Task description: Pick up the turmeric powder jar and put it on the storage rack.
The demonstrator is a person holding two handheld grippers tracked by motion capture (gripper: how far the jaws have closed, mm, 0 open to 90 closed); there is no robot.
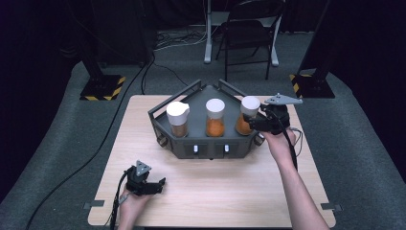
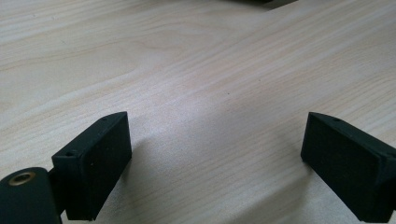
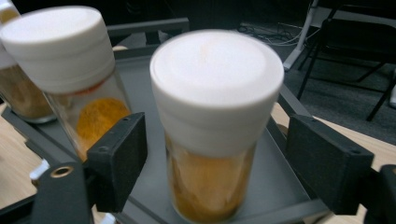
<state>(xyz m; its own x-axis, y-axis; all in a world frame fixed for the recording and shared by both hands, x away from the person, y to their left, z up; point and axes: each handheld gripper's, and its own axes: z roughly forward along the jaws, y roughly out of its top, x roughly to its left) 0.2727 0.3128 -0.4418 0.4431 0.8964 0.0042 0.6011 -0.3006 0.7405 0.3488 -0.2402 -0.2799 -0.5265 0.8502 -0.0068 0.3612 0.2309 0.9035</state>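
The right gripper (image 3: 212, 163) stands open, the white-capped spice jar (image 3: 215, 126) between its jaws, apparently untouched. It should be drawn straight back so the jar stays upright.

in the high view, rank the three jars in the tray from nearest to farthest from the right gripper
1. Right jar: at the tray's right end, between the open jaws of the right gripper.
2. Middle jar: centre of the grey tray.
3. Left jar: at the tray's left end.
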